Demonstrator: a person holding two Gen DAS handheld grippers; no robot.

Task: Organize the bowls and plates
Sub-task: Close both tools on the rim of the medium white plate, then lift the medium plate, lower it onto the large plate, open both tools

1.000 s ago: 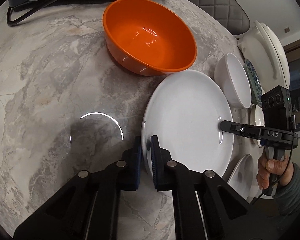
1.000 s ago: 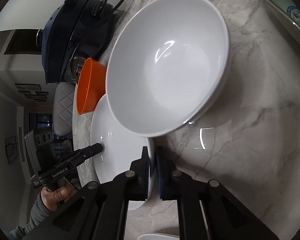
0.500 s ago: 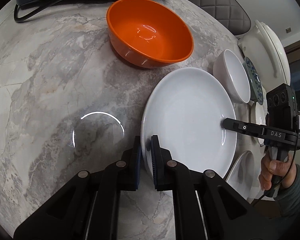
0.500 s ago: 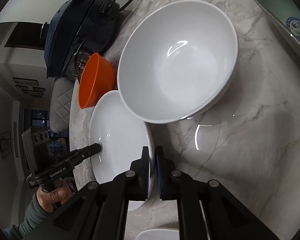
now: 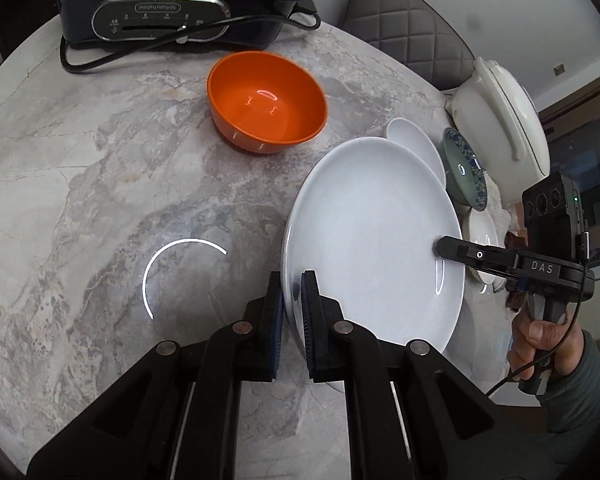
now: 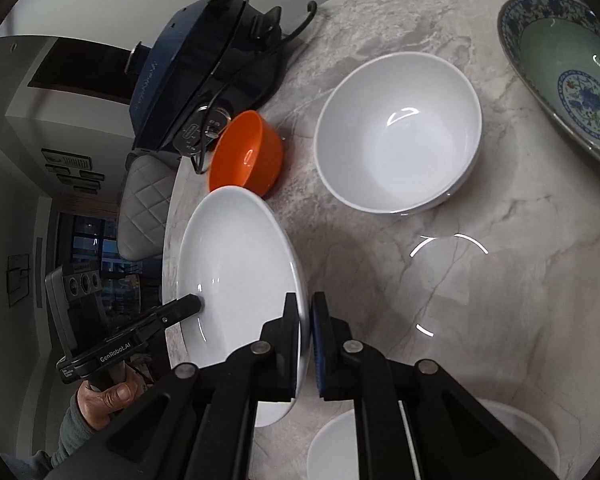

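Note:
A large white plate (image 5: 372,240) hangs above the marble table (image 5: 100,184), gripped on opposite rims. My left gripper (image 5: 291,300) is shut on its near-left rim; my right gripper (image 5: 440,249) pinches the far-right rim. In the right wrist view the same white plate (image 6: 236,272) is held by my right gripper (image 6: 305,312), with the left gripper (image 6: 196,304) on its far edge. An orange bowl (image 5: 266,100) stands on the table beyond the plate. A white bowl (image 6: 398,132) rests on the table to the right, partly hidden behind the plate in the left wrist view.
A dark electric cooker (image 5: 172,4) with its cord sits at the table's far edge. A green bowl with a blue patterned rim (image 6: 568,80) and a white rice cooker (image 5: 504,120) stand at the right. Smaller white dishes (image 6: 432,440) lie near my right gripper. A quilted chair (image 5: 404,28) stands behind.
Both grippers have risen with the white plate held between them, lifting it off the table. The orange bowl and the white bowl look smaller and farther below.

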